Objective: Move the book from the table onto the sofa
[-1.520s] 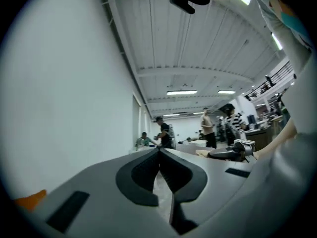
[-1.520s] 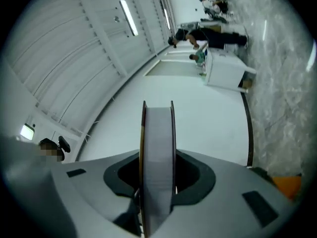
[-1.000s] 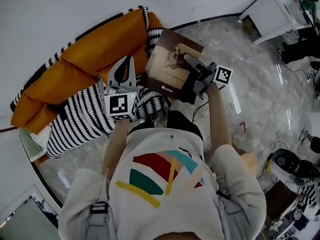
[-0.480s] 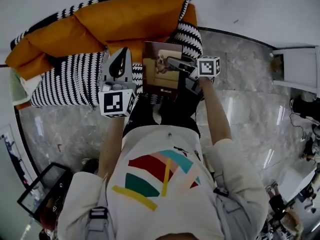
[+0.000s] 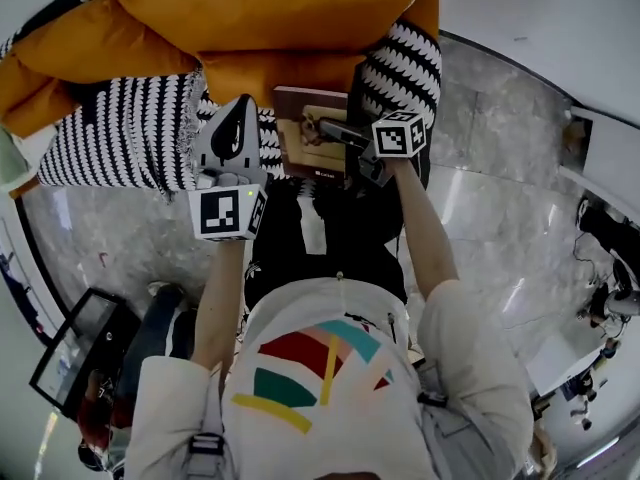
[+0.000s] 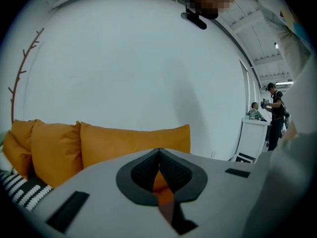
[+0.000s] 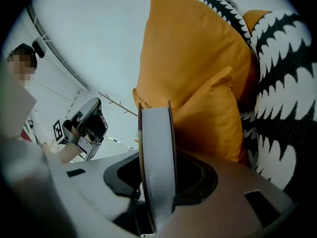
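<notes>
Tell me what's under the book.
The striped sofa seat shows around the book, held in the right gripper. The patch directly beneath is covered, so contact cannot be seen.

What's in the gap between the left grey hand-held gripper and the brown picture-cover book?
Only the sofa's black-and-white striped upholstery shows between the left gripper and the book, nothing else. The head view shows that stretch.

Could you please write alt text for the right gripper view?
A thick brown-covered book, white page edge toward the camera, stands clamped between the dark fingers of the right gripper. Behind it rise an orange fabric cushion and, at right, black-and-white patterned sofa fabric.
</notes>
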Tool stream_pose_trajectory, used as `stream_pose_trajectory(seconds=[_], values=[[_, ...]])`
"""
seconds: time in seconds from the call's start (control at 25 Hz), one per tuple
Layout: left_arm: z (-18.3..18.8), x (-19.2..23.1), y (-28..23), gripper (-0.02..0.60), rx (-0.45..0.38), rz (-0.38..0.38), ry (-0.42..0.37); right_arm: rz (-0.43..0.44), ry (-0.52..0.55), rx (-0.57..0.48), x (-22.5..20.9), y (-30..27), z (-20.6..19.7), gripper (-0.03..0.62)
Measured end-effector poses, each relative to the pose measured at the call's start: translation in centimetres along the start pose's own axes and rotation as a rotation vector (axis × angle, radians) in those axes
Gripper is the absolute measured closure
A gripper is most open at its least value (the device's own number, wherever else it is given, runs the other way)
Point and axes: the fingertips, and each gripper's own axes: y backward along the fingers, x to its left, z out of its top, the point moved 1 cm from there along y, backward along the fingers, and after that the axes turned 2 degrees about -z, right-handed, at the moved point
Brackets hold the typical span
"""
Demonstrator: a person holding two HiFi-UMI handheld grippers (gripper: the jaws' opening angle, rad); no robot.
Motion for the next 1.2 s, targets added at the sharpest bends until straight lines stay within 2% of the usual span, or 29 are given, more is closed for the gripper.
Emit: stream_pose_trajectory(seconds=[0.16,0.24,0.36,0.44,0.52,0.6,0.72,0.84,1.0,1.2], values=[[-1.2,-0.7,-1.1,0.575,0.0,-0.02,0.005,0.0,-0.04,-0.025,-1.8,0.1,-0.7,0.436],[-2.0,-0.6,-1.8,0.575,0.003,-0.028,0.014,-0.049,-0.056,-0.064,-2.7,-0.1,0.3,0.399],[-2.4,-0.5,-1.7,0.575,0.01,-0.033,0.035,-0.236,0.011,-0.082,-4.0,-0.6,0.7,0.319],[-1.5,-0.7,-1.1,0.575,-0.001,-0.04,0.027,-0.38,0.088,-0.088,-4.4,-0.1,0.8,0.281],[0.2,-0.8,-0.8,0.575,-0.019,-0.048,0.011,-0.488,0.135,-0.119,-4.4,0.8,1.9,0.261],[2.0,-0.6,-0.4,0.575,-0.038,-0.047,-0.006,-0.569,0.154,-0.157,-4.1,2.1,3.3,0.258],[4.5,-0.4,0.8,0.575,-0.072,-0.035,-0.022,-0.612,0.14,-0.222,-2.7,4.3,5.2,0.258],[7.5,-0.3,2.1,0.575,-0.113,-0.021,-0.038,-0.632,0.149,-0.301,-0.1,6.8,7.7,0.258],[13.3,-1.4,4.1,0.575,-0.178,-0.026,-0.087,-0.695,0.239,-0.463,6.2,11.4,12.2,0.258],[19.5,-3.2,6.9,0.575,-0.271,-0.054,-0.125,-0.679,0.498,-0.542,18.3,15.0,15.7,0.261]])
